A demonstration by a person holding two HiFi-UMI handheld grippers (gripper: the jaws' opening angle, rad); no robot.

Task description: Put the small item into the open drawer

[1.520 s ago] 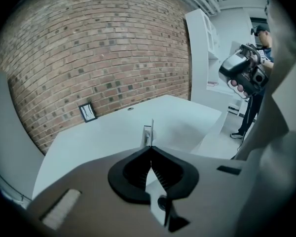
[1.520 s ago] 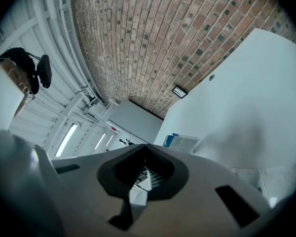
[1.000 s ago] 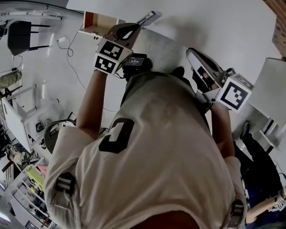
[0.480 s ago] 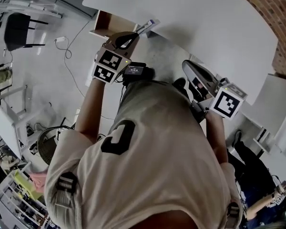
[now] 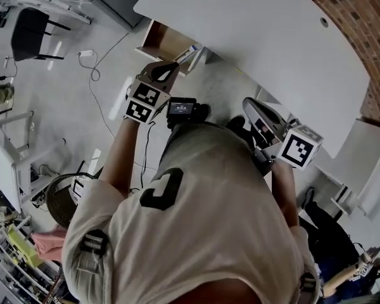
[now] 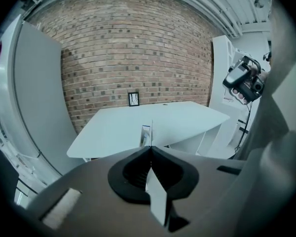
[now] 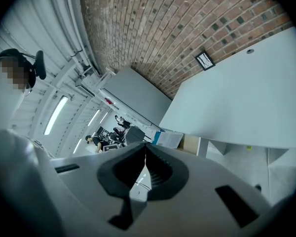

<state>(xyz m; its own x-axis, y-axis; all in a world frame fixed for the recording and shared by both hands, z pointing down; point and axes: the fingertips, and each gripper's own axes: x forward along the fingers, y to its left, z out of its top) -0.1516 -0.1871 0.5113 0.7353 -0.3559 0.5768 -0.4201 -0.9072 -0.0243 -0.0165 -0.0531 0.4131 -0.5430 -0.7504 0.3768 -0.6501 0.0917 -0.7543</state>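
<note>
The head view looks down on the person's shoulders. My left gripper [image 5: 176,64] is shut on a small flat white-and-blue packet [image 5: 191,51], whose far end lies at the right end of the open wooden drawer [image 5: 161,40] under the white table [image 5: 259,49]. In the left gripper view the packet [image 6: 147,135] shows edge-on, pinched between the closed pads, with the table [image 6: 113,127] beyond. My right gripper [image 5: 256,109] hangs further right below the table's edge. Its jaws [image 7: 145,149] meet with nothing between them. That view also shows the drawer [image 7: 191,143].
A brick wall [image 5: 348,18] runs behind the table. A black chair [image 5: 31,33] and a loose cable [image 5: 104,75] are on the floor to the left. A black device [image 5: 182,108] sits at the person's chest. White furniture [image 5: 367,144] stands on the right.
The head camera has swung, so table and drawer now sit lower and further right. The left gripper keeps the packet, now closer to the drawer's right end. The right gripper has hardly shifted.
</note>
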